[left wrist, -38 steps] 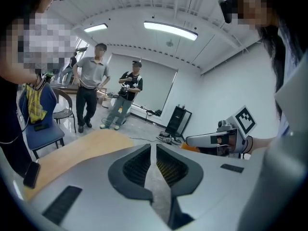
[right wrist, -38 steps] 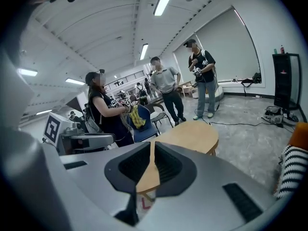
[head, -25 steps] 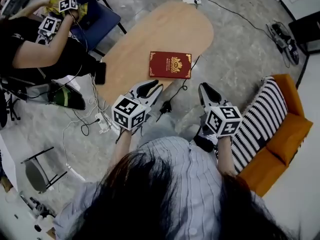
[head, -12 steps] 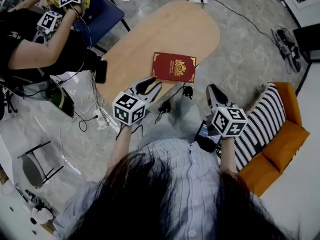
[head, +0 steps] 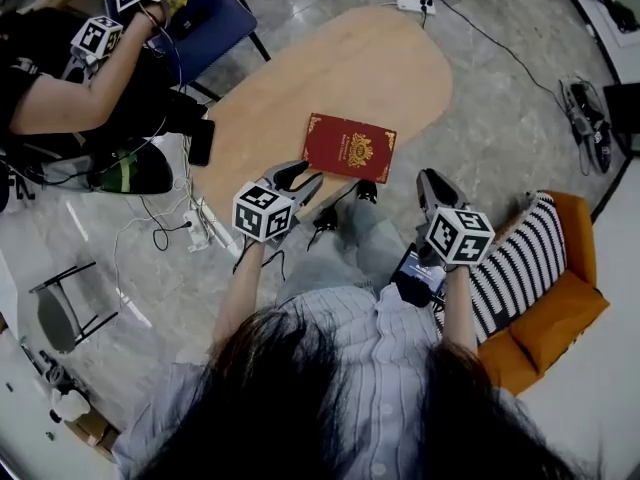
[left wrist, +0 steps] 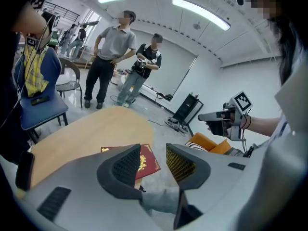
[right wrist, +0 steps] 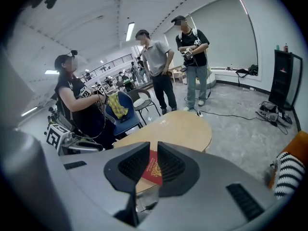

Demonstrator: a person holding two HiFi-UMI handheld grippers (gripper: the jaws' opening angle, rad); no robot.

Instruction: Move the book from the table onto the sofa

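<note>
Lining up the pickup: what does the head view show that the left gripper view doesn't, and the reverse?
Head view only: the marker cube on the left gripper and the wearer's hair. Left gripper view only: two standing people and ceiling lights; that gripper's jaws have just been opening, nothing between them. Both: red book, table, orange sofa, right gripper.

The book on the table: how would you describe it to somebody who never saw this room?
Find the long, light wooden table with rounded ends in the middle of the grey floor. Close to its nearest edge lies a flat rectangular book. Its dark red cover with a gold emblem sets it apart.
</note>
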